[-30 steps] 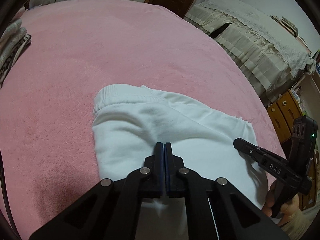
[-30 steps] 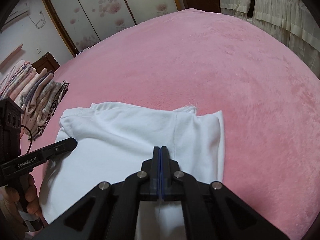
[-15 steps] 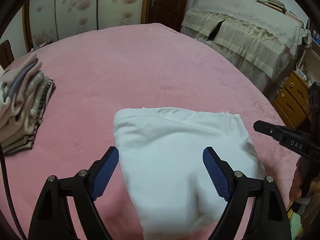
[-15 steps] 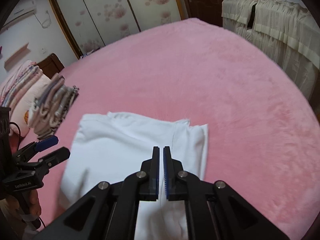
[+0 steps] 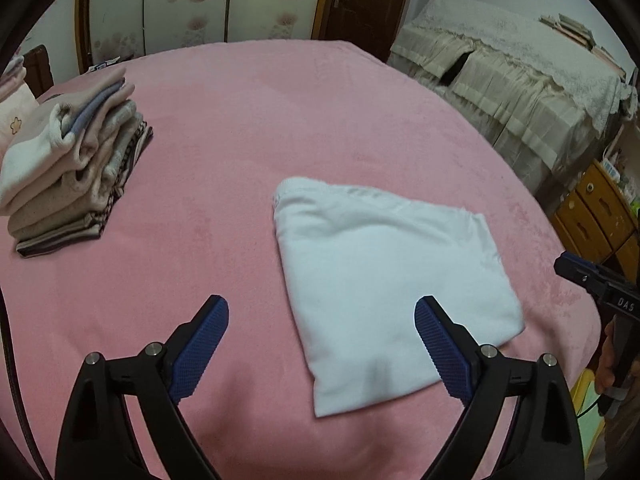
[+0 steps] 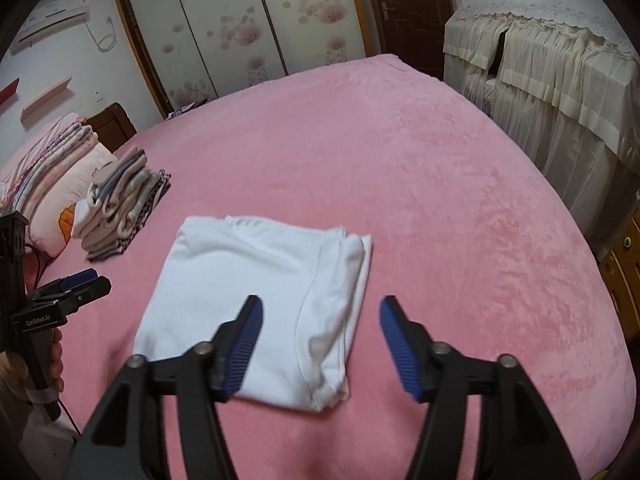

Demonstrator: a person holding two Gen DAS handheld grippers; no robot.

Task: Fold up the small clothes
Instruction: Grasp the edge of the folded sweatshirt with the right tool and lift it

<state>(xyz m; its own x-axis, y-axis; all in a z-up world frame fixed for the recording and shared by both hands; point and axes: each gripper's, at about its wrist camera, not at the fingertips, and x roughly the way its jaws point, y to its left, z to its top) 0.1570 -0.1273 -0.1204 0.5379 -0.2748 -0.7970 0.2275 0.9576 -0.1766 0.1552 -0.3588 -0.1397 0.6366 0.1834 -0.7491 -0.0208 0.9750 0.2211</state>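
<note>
Opening, both grippers have released the white garment (image 5: 384, 280); lifted clear

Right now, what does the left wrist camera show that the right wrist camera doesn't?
Only the left wrist view shows the left tool head on, jaws opening with nothing between them, and books stacked on the draped furniture.

Only the right wrist view shows the wall air conditioner, the wall shelves, and the right tool head on, jaws opening and empty.

Both show the folded white garment lying free on the pink blanket, and the stack of folded clothes.
</note>
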